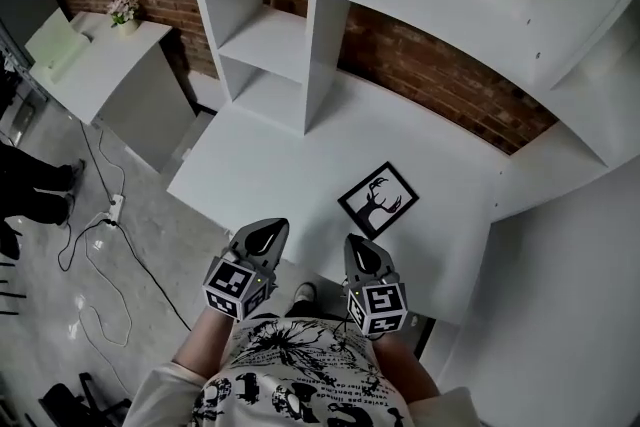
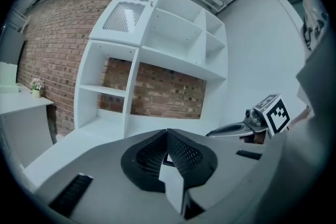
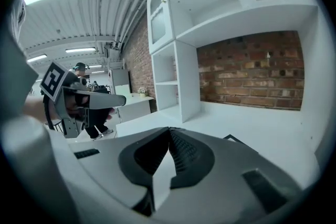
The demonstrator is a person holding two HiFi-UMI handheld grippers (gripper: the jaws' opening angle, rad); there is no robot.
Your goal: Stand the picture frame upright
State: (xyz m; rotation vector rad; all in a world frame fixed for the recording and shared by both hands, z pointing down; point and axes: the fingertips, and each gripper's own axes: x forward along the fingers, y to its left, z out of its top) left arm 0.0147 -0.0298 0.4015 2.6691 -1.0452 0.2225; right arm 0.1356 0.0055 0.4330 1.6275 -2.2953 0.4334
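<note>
lying flat on the white desk (image 1: 262, 165), the picture frame (image 1: 378, 198) shows its black border and deer silhouette face up. it sits just ahead of the right tool (image 1: 362, 251), near the desk's front edge. nothing of the task looks done yet: the frame is not upright and neither tool touches it. the left tool (image 1: 267, 233) hovers over the front edge, off to the left of the frame. both tools have their jaws pressed together with nothing between them, as each tool's own view shows. what is left, i judge, is everything: opening a tool, taking a frame edge, tipping it up and leaving it standing.
</note>
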